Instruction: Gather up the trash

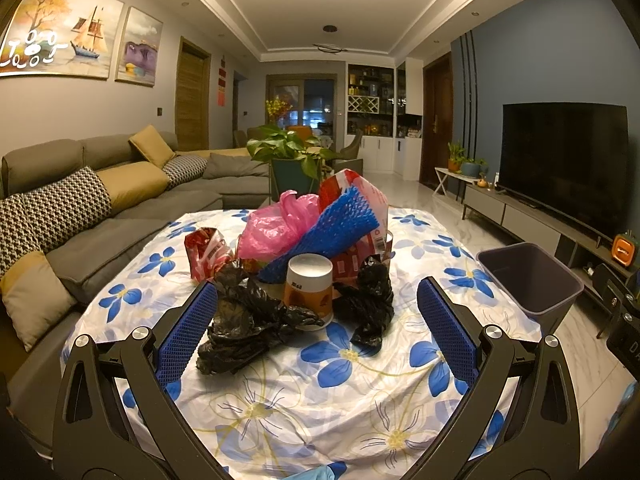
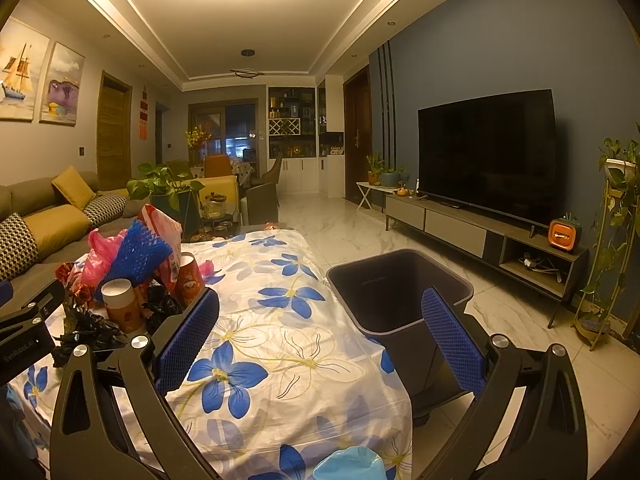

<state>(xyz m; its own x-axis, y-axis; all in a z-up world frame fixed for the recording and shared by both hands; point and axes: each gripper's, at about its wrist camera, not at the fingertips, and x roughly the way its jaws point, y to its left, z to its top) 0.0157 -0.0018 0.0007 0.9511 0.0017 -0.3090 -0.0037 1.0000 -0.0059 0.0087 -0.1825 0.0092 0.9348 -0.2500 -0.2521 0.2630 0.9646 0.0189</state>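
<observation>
A heap of trash lies on the flower-print tablecloth [image 1: 360,408]: crumpled black bags [image 1: 248,320], an upturned paper cup [image 1: 310,288], a blue foam net [image 1: 320,236], a pink plastic bag [image 1: 276,224] and red wrappers [image 1: 206,252]. My left gripper [image 1: 316,296] is open just short of the heap, the cup and black bags showing between its blue pads. My right gripper [image 2: 320,308] is open over the table's right edge, holding nothing. The dark trash bin [image 2: 396,292] stands on the floor to the right of the table. The heap [image 2: 132,268] sits left of the right gripper.
A grey sofa [image 1: 120,200] with cushions runs along the left. A potted plant [image 1: 288,152] stands behind the table. A TV [image 2: 488,156] on a low cabinet [image 2: 480,236] lines the right wall, with marble floor [image 2: 352,224] between it and the table. The left gripper's body [image 2: 24,336] shows at left.
</observation>
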